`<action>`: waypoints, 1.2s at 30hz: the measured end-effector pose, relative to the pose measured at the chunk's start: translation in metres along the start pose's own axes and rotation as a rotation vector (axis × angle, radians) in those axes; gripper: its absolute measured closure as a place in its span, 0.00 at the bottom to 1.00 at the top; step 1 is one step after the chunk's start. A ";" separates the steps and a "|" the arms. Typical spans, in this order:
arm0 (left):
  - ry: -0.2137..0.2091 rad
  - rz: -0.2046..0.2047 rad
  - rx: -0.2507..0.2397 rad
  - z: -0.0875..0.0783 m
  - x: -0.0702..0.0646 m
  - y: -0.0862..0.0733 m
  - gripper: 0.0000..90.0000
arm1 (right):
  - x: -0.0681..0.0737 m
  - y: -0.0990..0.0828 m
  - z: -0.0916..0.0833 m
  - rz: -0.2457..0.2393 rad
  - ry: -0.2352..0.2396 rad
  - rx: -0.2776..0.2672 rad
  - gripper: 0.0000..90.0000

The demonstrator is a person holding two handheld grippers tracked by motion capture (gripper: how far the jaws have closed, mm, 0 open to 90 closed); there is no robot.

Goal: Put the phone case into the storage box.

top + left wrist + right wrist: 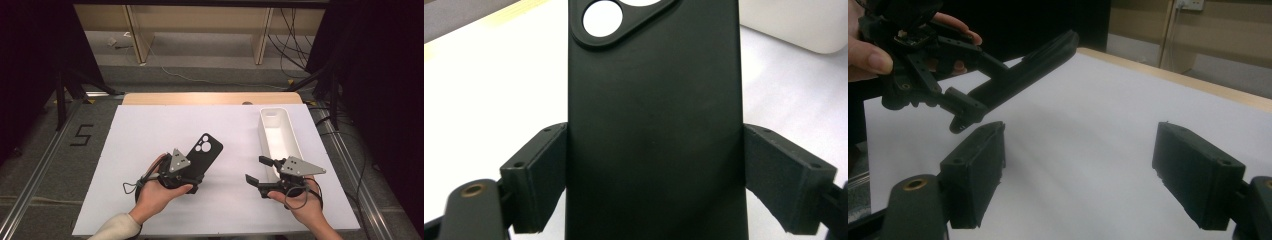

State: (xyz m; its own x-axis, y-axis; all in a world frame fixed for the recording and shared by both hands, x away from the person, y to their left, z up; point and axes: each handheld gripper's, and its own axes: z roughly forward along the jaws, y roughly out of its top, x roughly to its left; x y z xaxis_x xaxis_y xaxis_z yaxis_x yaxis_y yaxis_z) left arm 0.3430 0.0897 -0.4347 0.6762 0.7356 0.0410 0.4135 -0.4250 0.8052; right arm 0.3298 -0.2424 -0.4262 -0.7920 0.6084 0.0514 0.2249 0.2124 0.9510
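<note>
Now, step in hand: I held one black phone case [204,154] lifted off the white table [150,130], tilted up, and judged it bound for the tray [280,131].
Left gripper [655,175]: it pinched the case across its width, pads pressed on both long edges.
Right gripper [257,170]: jaws stood spread with nothing between them, near the tray's near end.
Doing it well: I reckoned a steady squeeze and a level carry were needed, since the case stuck far past the pads.
Count: one case, one tray, two grippers.

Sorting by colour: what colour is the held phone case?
Black phone case, clearest in the left gripper view.
</note>
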 end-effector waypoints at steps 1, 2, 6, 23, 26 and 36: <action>0.000 0.002 0.000 0.000 -0.001 0.000 0.17 | 0.000 0.001 0.000 0.000 0.000 -0.003 0.25; -0.002 0.005 0.002 0.000 -0.001 0.000 0.17 | 0.000 0.001 0.001 -0.001 0.000 -0.008 0.25; -0.004 0.009 -0.001 0.001 -0.004 0.001 0.17 | 0.000 0.005 0.002 0.008 -0.005 -0.017 0.25; -0.026 0.027 -0.002 0.004 -0.014 0.004 0.17 | -0.005 0.024 0.016 0.044 -0.016 -0.058 0.24; -0.026 0.029 -0.002 0.004 -0.015 0.004 0.17 | -0.006 0.028 0.019 0.045 -0.016 -0.059 0.24; -0.039 0.042 -0.006 0.006 -0.022 0.005 0.17 | -0.008 0.038 0.027 0.049 -0.034 -0.065 0.25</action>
State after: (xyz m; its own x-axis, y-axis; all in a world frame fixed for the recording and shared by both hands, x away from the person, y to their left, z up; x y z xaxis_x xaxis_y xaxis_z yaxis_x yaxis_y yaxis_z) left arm 0.3343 0.0683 -0.4349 0.7163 0.6959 0.0514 0.3806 -0.4514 0.8071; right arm 0.3594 -0.2186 -0.3991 -0.7612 0.6423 0.0890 0.2247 0.1324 0.9654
